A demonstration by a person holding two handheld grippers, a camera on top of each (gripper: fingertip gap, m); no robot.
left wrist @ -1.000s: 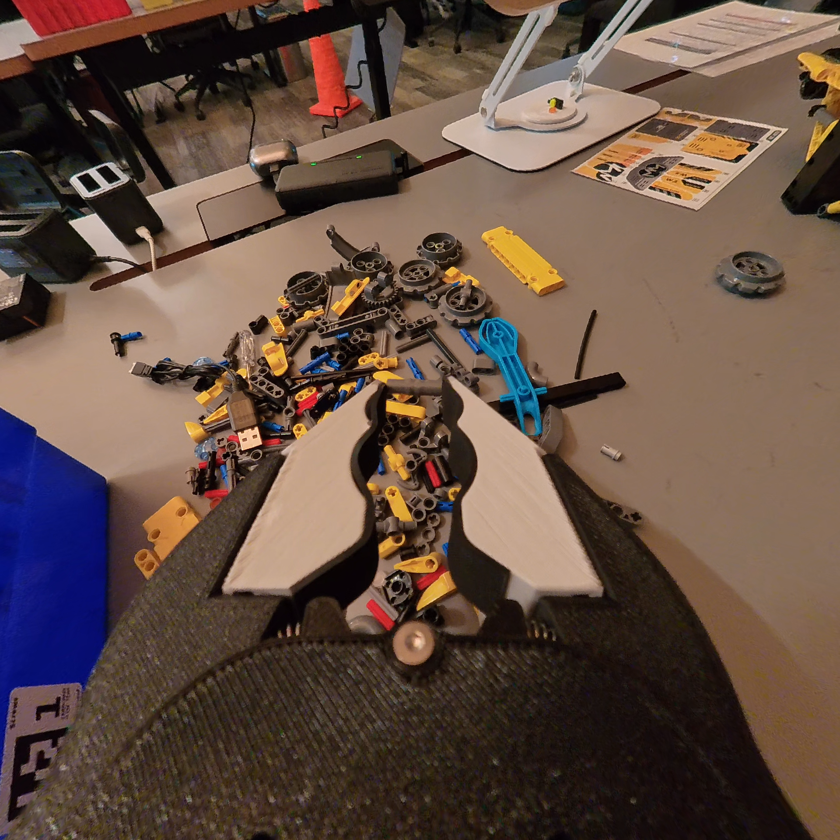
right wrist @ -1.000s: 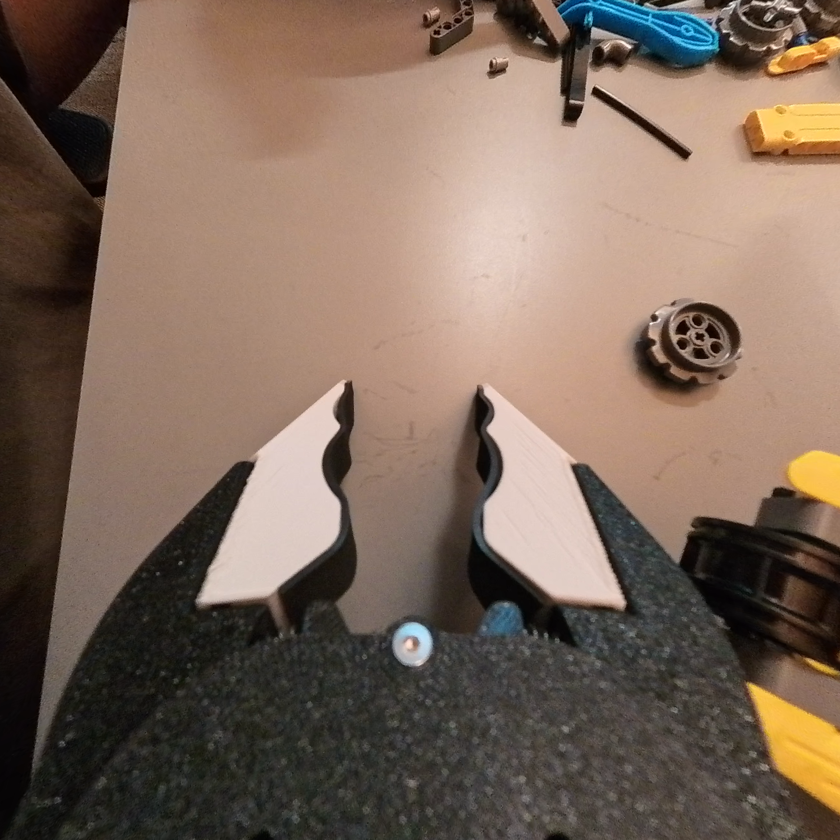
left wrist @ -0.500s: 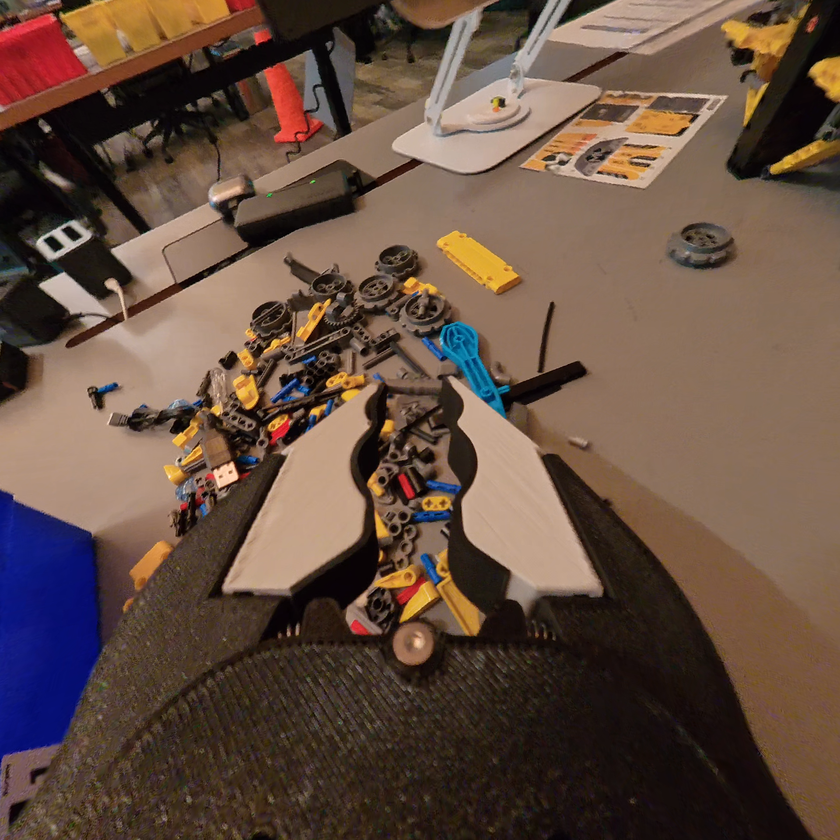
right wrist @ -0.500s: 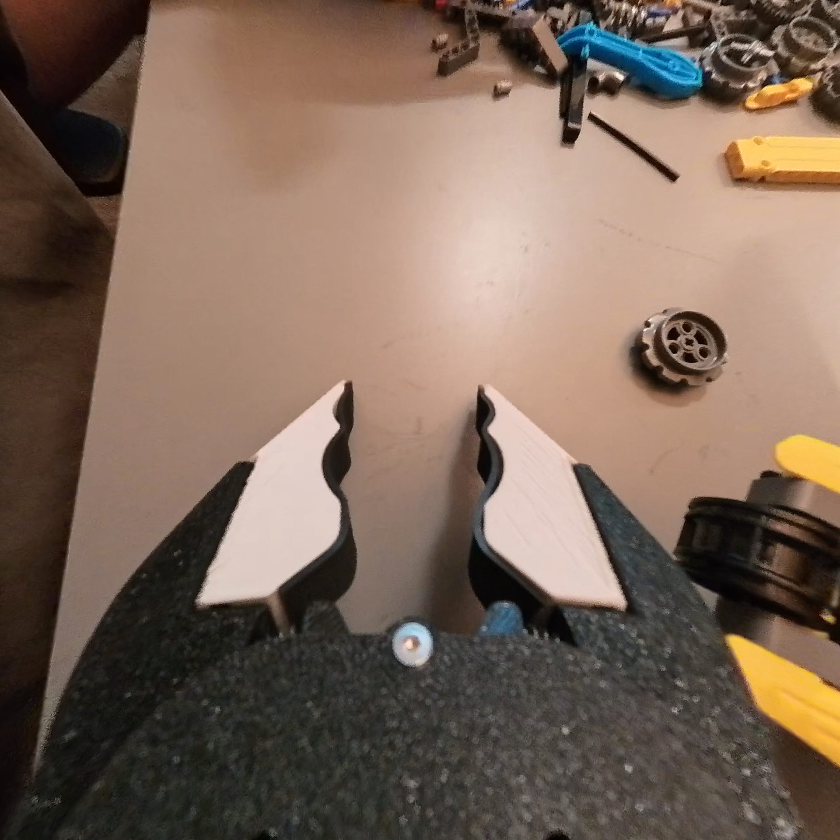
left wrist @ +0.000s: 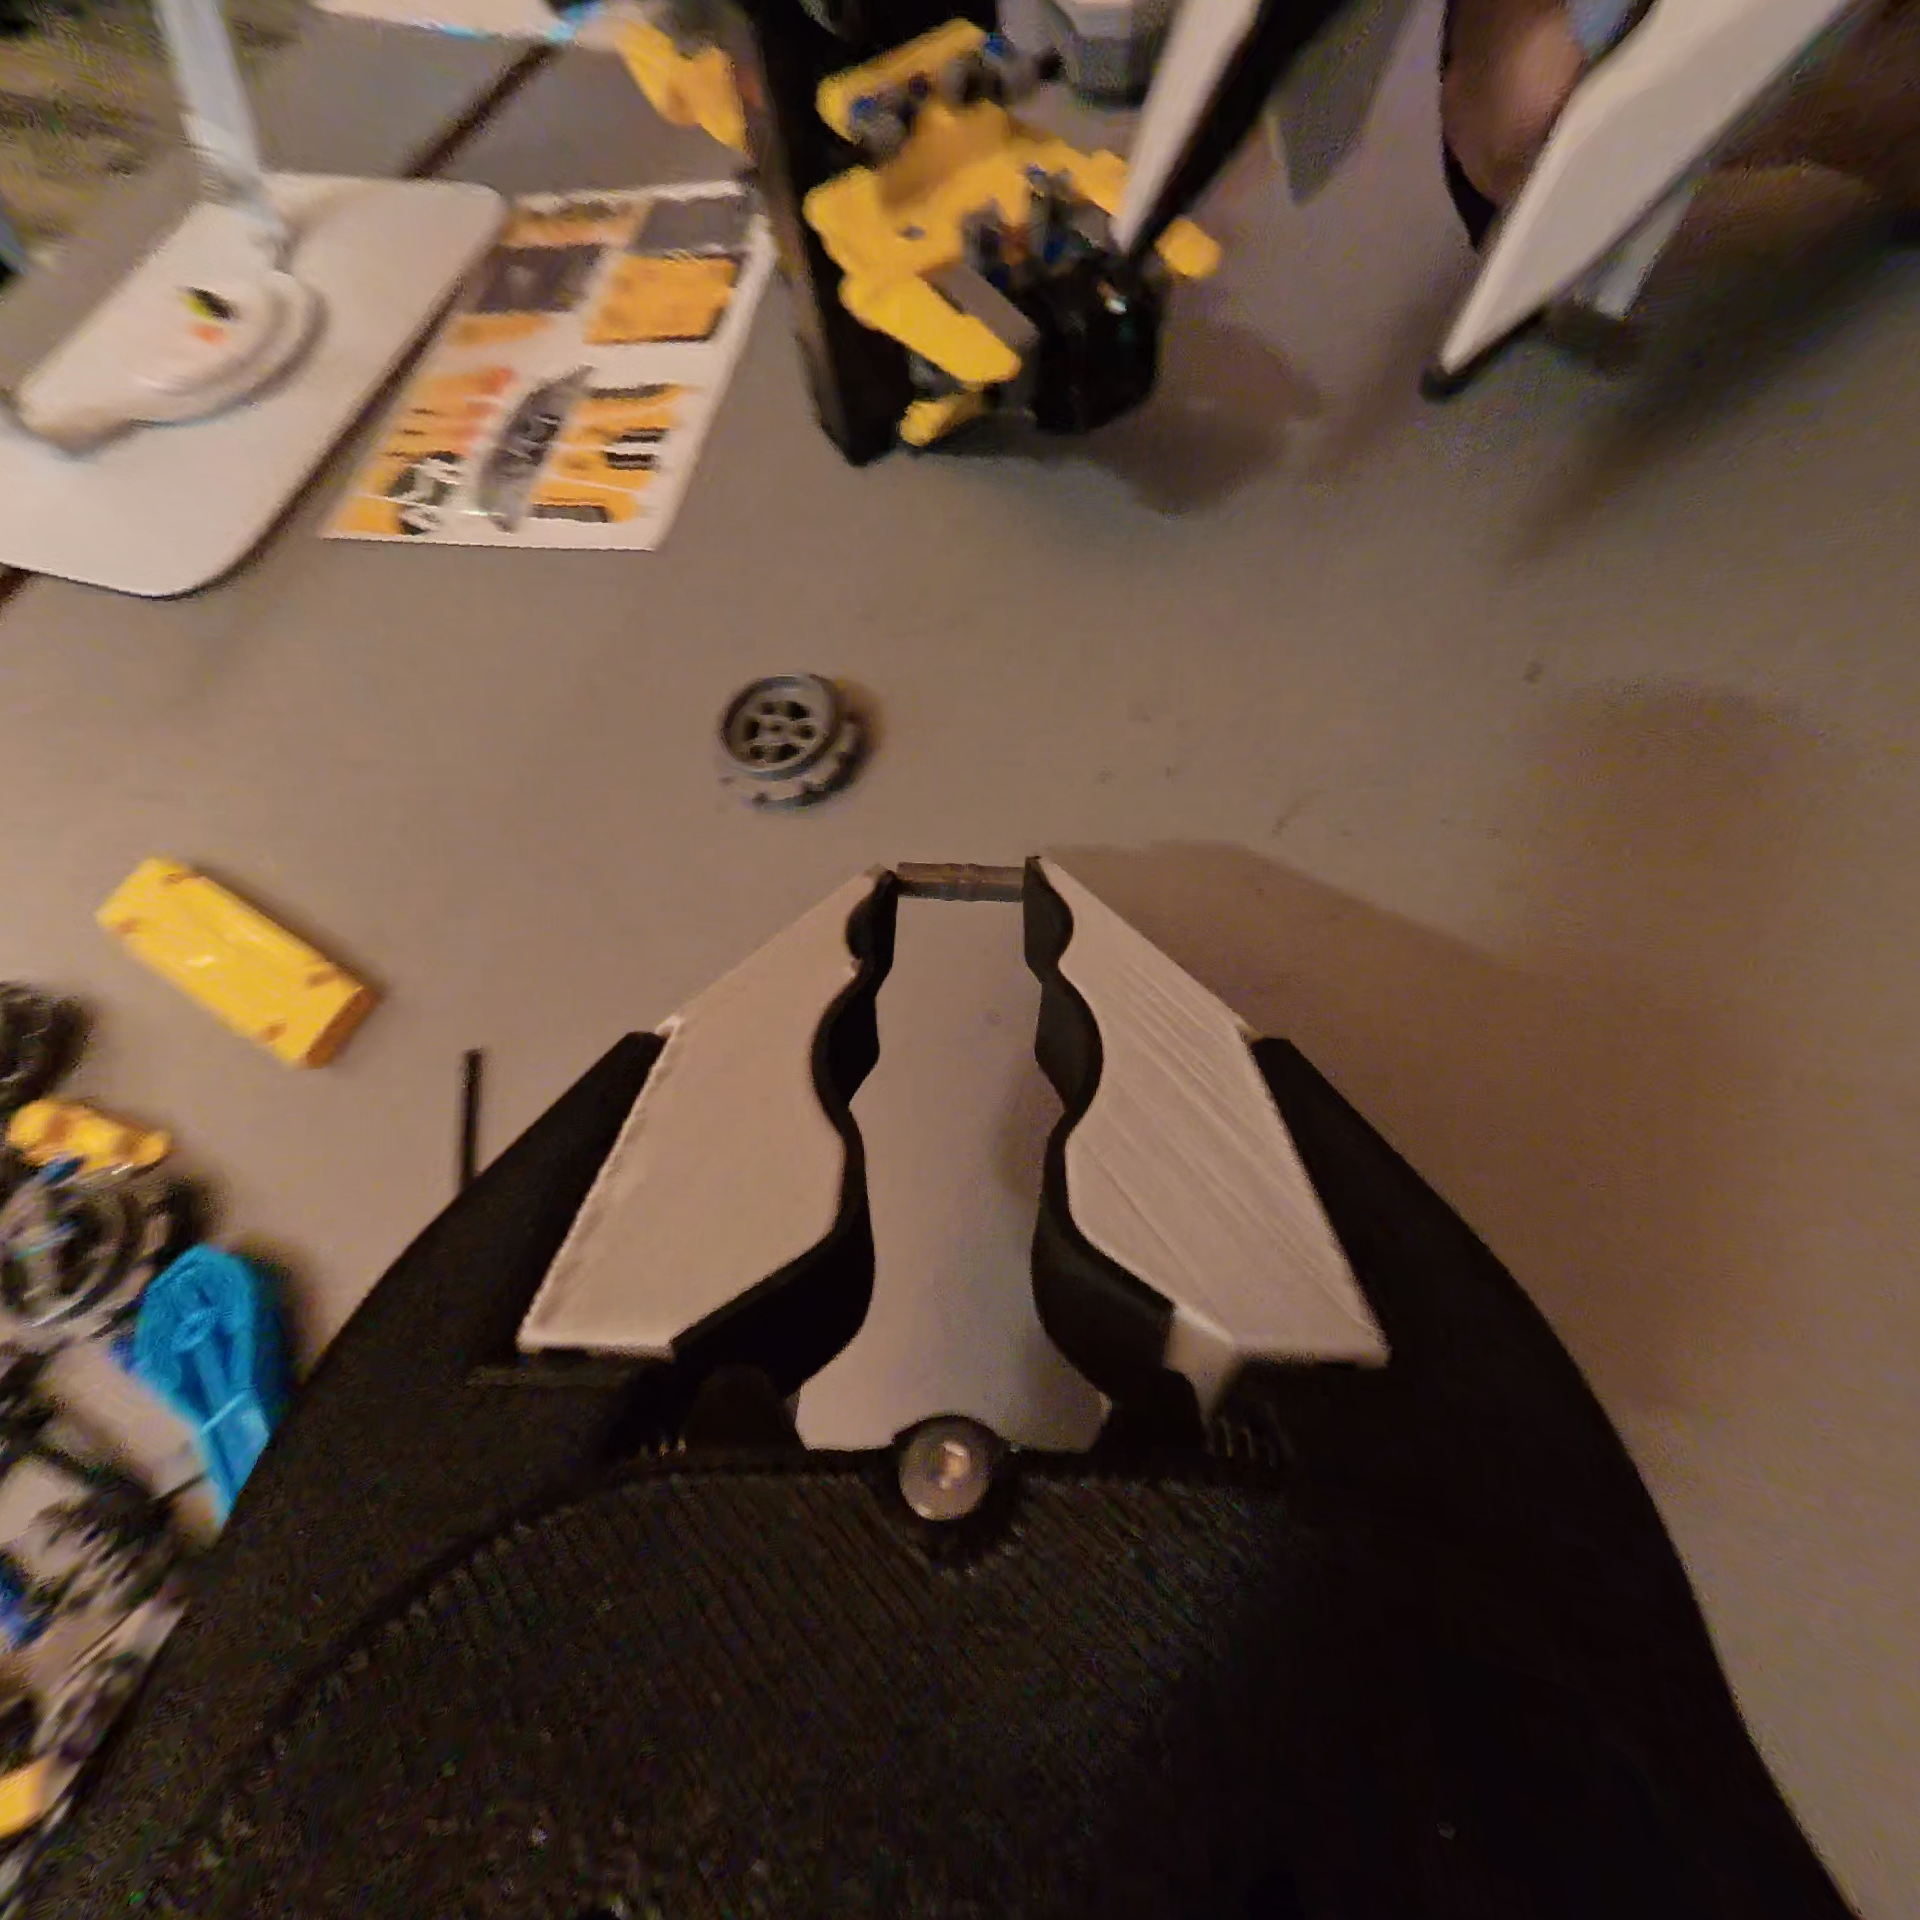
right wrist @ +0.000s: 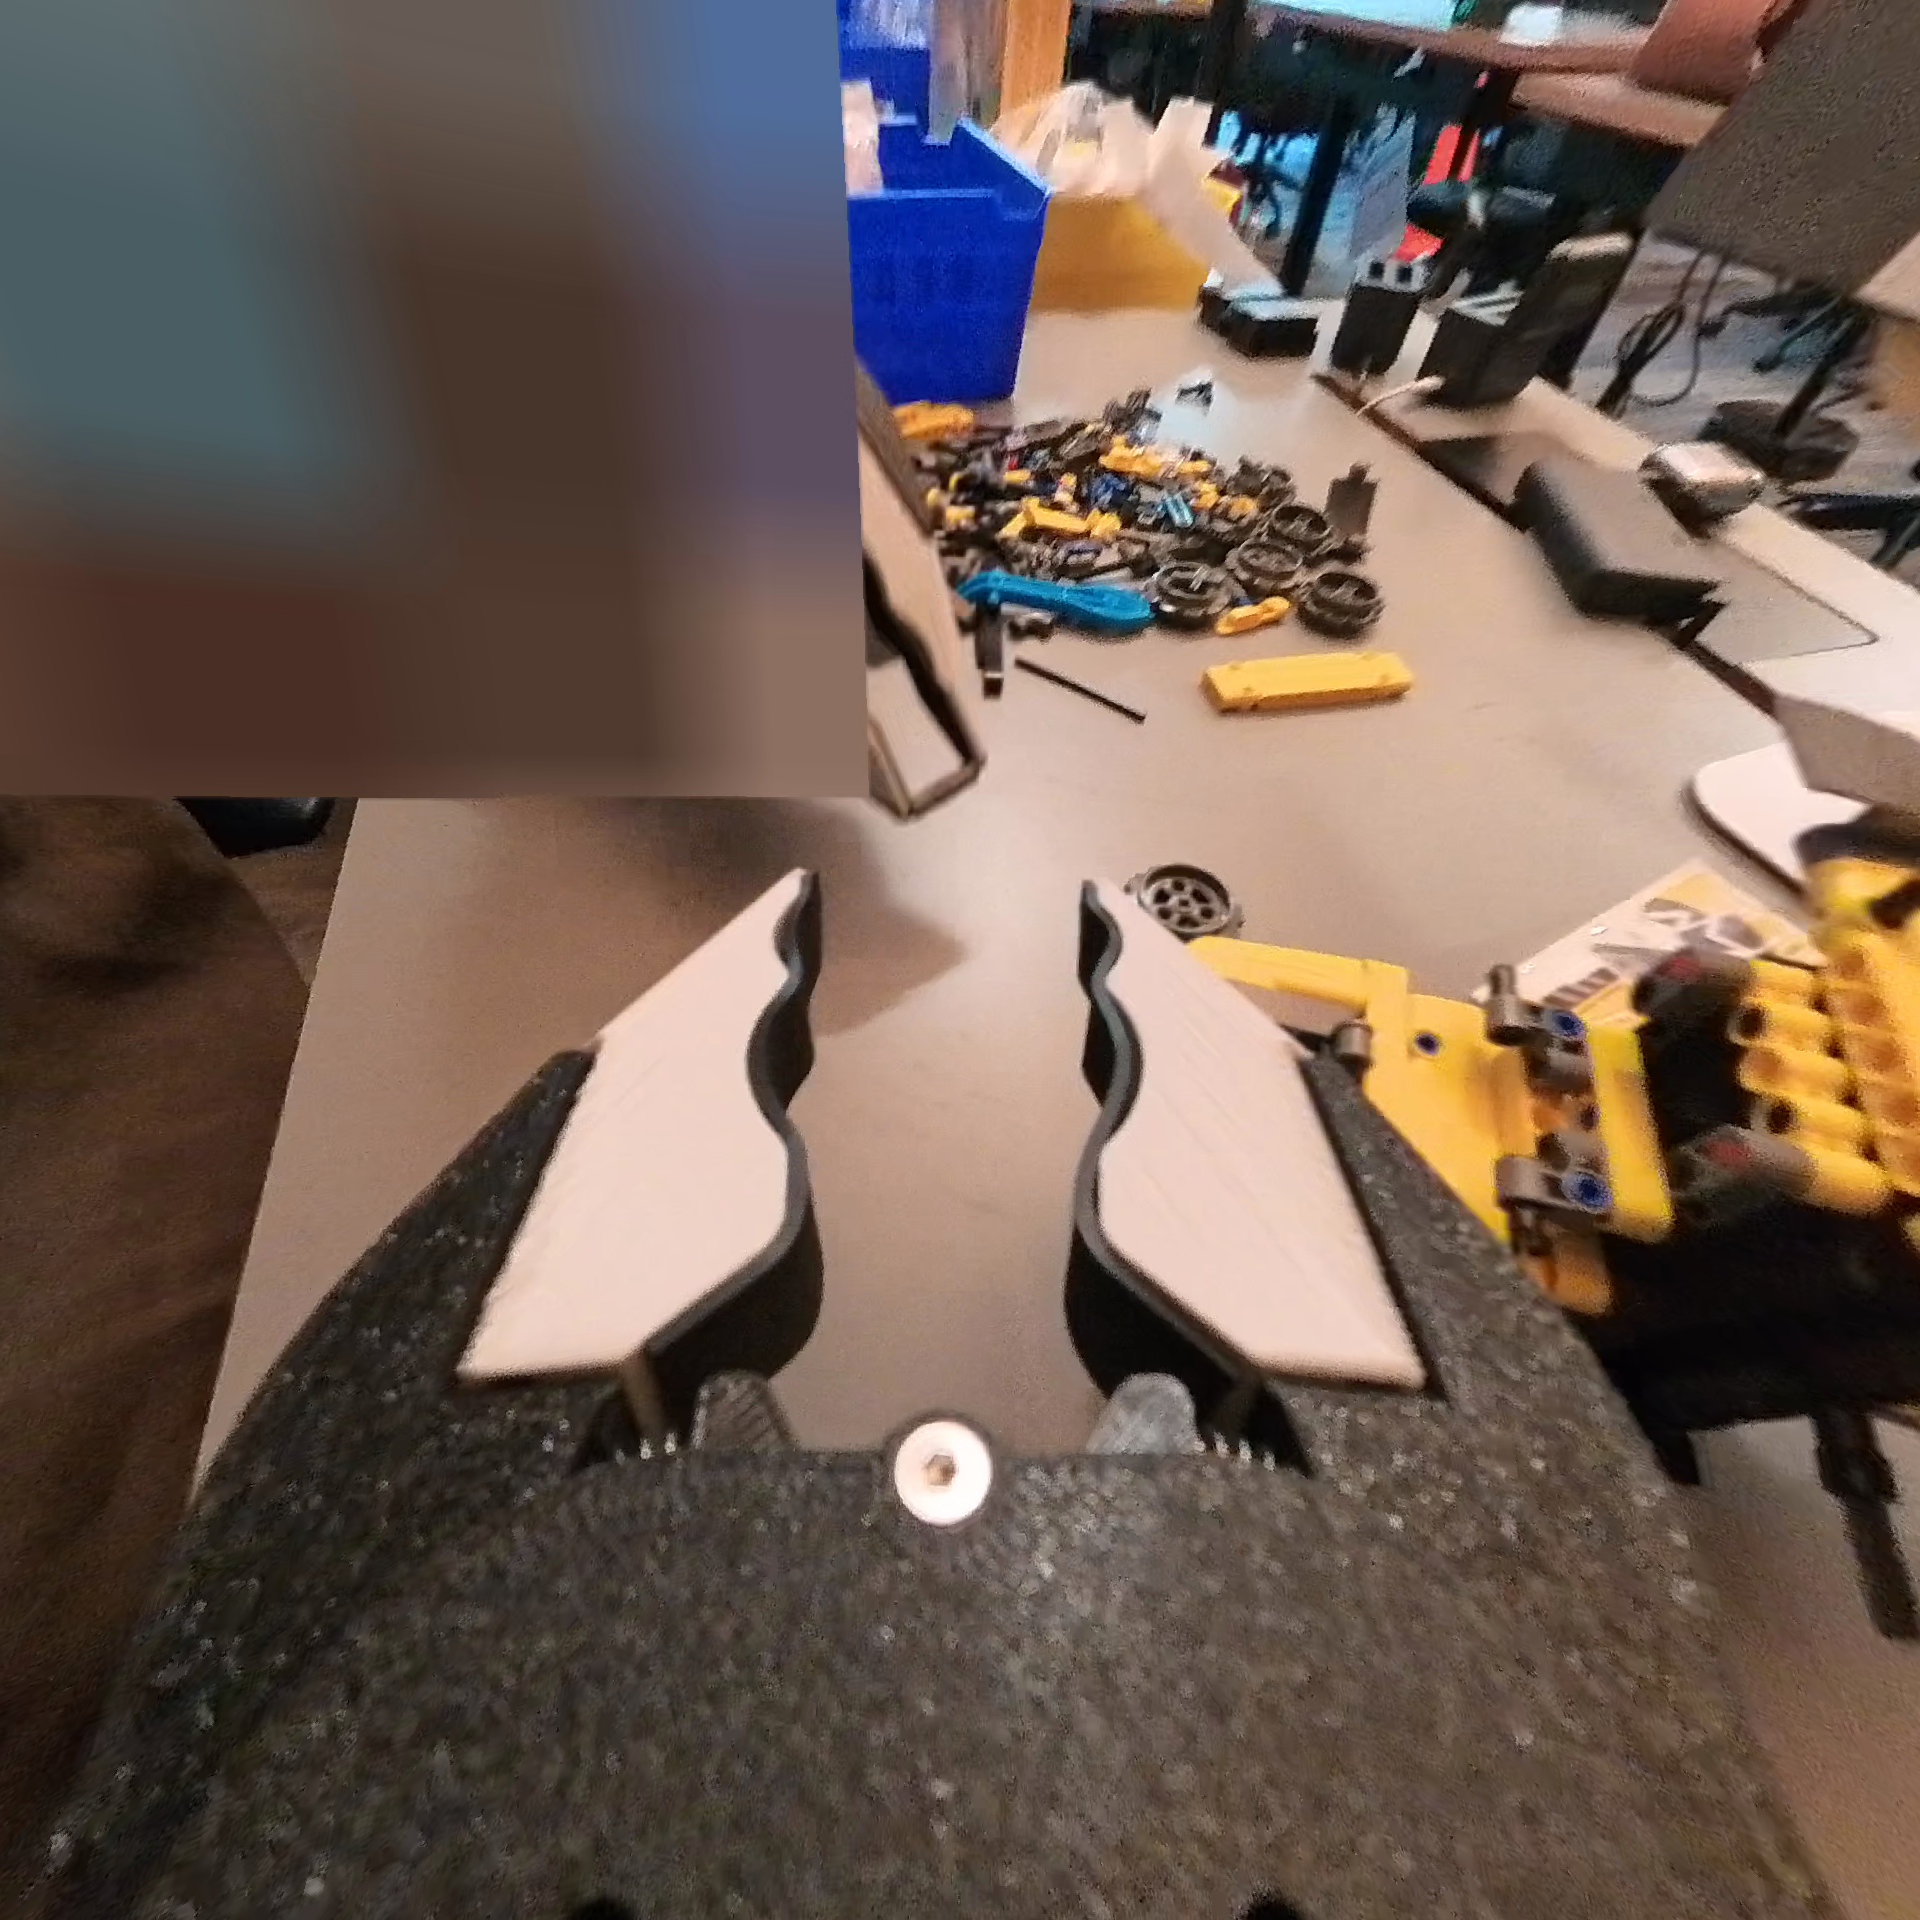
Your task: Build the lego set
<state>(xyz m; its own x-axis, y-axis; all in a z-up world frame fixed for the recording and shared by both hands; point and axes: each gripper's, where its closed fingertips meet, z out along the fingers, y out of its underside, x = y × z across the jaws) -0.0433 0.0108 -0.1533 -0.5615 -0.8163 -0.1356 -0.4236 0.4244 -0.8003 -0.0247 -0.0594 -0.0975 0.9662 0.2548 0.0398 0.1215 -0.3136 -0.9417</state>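
My left gripper (left wrist: 958,883) is shut on a small grey pin (left wrist: 956,881), held crosswise between its fingertips above the grey table (left wrist: 1143,644). A loose grey wheel (left wrist: 795,740) lies just beyond it. A yellow and black brick model (left wrist: 966,239) stands farther off, with my right gripper's white fingers (left wrist: 1600,187) beside it. In the right wrist view my right gripper (right wrist: 945,904) is open and empty above the table, with the model (right wrist: 1558,1101) close on its right and the wheel (right wrist: 1184,902) just past its right fingertip.
A pile of small bricks (right wrist: 1143,530) lies at the far side, with a yellow panel (right wrist: 1307,681) and a blue bin (right wrist: 940,281) near it. A sticker sheet (left wrist: 566,374) and a white lamp base (left wrist: 187,343) lie left of the model. A blurred patch covers the upper left of the right wrist view. From the left gripper's tips to the loose grey wheel (left wrist: 795,740) is close to 7 cm.
My left gripper has left the brick pile and swung right over bare table, now with a grey pin between its tips. My right gripper has tilted up from facing the table.
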